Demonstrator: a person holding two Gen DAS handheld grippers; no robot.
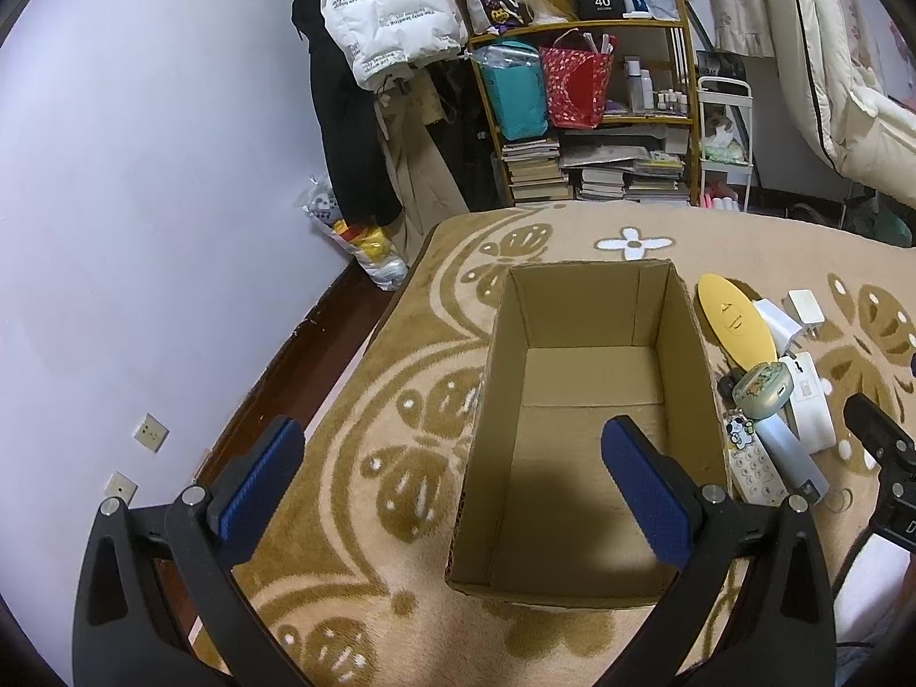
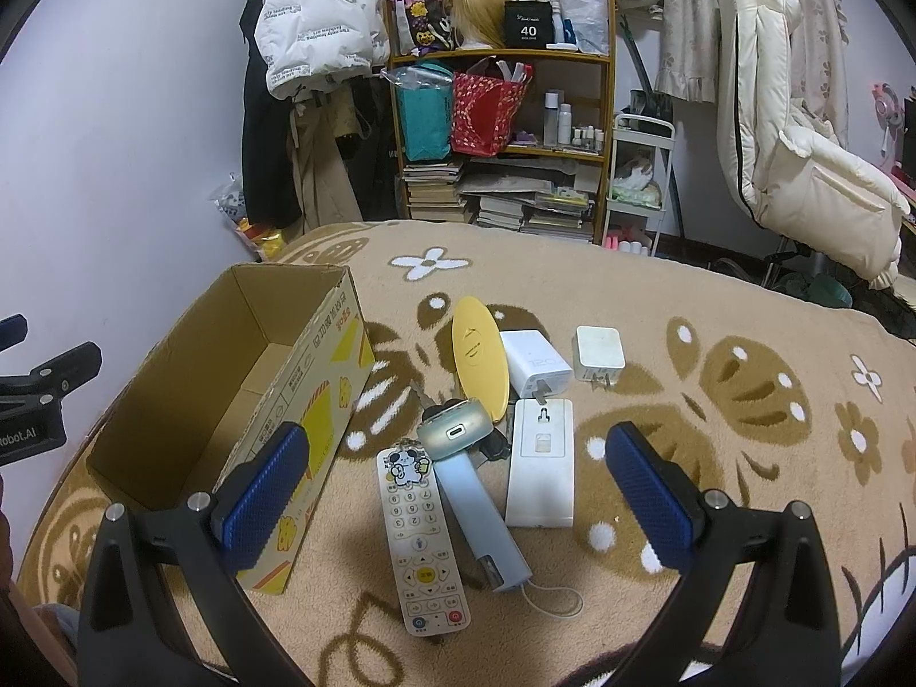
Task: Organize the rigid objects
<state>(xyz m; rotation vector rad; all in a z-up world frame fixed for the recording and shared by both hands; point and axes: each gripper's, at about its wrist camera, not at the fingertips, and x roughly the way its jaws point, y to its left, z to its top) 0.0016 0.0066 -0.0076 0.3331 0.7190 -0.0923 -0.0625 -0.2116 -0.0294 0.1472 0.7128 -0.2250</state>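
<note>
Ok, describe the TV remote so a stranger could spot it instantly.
Find the open cardboard box on the patterned blanket. In the cluster beside it, the remote lies nearest the box and closest to the camera. It alone has rows of buttons, with a cartoon dog sticker on top.

Cluttered bookshelf [image 2: 504,137], hanging white jacket [image 2: 315,23]
</note>
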